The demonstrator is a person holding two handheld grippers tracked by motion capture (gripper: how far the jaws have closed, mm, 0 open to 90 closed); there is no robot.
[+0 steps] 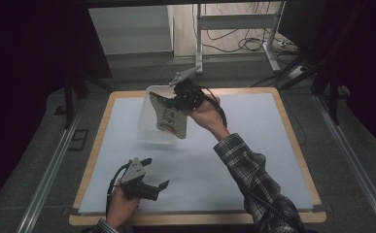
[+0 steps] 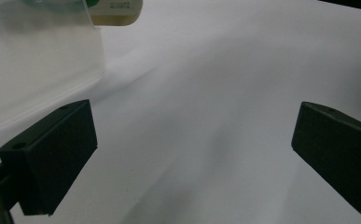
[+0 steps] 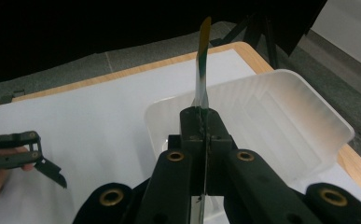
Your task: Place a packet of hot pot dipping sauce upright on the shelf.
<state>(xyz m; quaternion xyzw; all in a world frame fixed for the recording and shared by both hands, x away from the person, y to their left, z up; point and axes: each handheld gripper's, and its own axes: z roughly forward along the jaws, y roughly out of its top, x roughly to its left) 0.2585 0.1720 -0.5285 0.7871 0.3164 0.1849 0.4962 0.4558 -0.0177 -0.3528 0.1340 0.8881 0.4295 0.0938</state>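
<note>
Translucent plastic tub (image 1: 149, 114) lies beyond the right gripper (image 1: 178, 100), whose jaws are clamped on a flat packet (image 1: 170, 118) hanging long axis downward above the tub; the left gripper (image 1: 156, 185), jaws apart and empty, rests well nearer the person

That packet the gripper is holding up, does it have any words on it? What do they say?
Packet, held by the right gripper over the clear tub: green marks on its face, too small and blurred to read.
Same packet in the left gripper view: a few lines of tiny print, also too blurred.
No other text shows anywhere.
</note>
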